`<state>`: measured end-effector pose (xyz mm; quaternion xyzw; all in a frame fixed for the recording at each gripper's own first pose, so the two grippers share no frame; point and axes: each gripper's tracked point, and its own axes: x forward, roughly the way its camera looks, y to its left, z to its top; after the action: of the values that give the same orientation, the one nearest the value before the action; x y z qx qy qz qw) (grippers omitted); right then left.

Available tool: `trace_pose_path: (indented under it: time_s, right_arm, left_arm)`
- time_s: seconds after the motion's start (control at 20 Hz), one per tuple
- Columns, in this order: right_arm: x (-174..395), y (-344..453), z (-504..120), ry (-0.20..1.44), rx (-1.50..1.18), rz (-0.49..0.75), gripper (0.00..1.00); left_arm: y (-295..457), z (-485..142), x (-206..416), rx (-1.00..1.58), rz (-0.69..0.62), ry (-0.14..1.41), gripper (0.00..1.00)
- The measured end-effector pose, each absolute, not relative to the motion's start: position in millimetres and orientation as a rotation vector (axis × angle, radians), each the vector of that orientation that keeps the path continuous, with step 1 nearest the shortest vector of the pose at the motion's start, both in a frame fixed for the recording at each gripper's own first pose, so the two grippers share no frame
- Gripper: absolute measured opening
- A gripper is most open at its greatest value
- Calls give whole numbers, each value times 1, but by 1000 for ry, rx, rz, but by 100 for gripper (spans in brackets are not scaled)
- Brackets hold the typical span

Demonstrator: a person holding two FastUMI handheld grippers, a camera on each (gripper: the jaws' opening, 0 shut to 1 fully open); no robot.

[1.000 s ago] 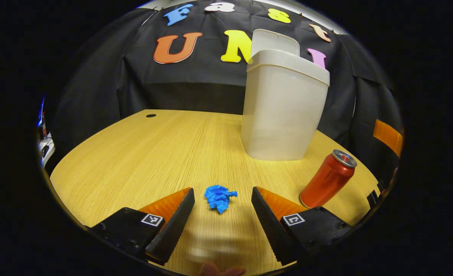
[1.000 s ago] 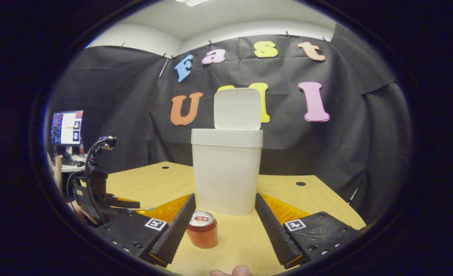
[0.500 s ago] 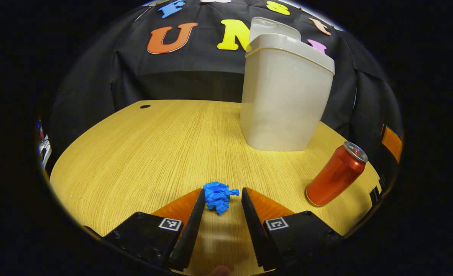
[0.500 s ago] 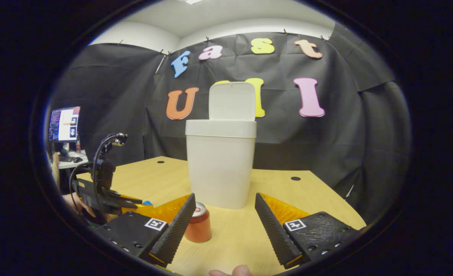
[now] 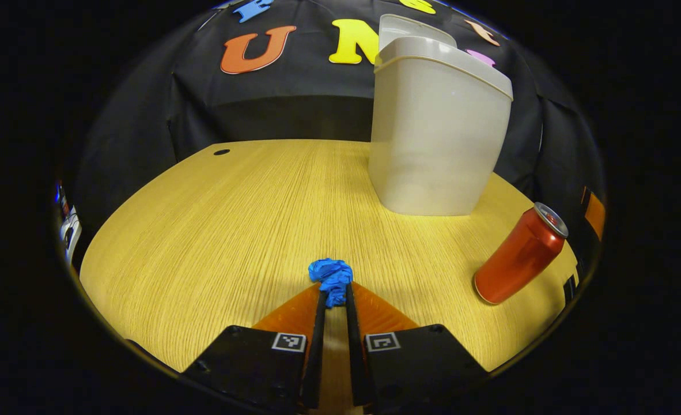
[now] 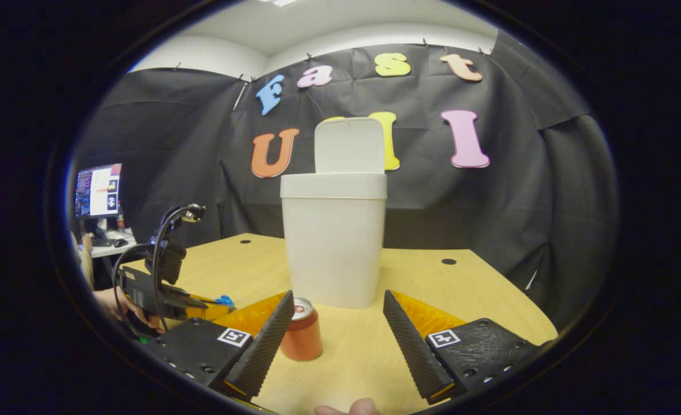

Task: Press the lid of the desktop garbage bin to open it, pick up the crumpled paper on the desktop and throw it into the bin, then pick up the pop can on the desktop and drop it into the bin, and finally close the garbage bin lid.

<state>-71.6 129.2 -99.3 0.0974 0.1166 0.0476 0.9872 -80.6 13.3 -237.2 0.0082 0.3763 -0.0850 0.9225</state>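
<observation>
On desk — left tool (image 5: pixel 333 300) pinching paper (image 5: pixel 331 276)

table (image 5: pixel 214 230): light wood | on it: bin (image 5: pixel 438 132), pop can (image 5: pixel 519 253), crumpled paper (image 5: pixel 331 274)

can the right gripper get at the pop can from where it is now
Probably yes. The right gripper is open, and the pop can stands upright on the table just ahead by its left finger, with nothing between; a small leftward shift should centre it.

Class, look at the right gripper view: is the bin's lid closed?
No, the lid stands upright behind the open top of the bin.
</observation>
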Motion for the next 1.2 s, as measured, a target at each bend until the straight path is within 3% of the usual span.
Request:
trace_pose_path:
  time_s: [0.25,1.2]
  right_arm:
    - [-76,136,-106,255,228,122,95]
    - [-78,192,-158,445,267,205,96]
  left_arm:
    - [5,-225,-82,-25,-189,721,14]
    - [-2,-71,-72,-78,-194,313,14]
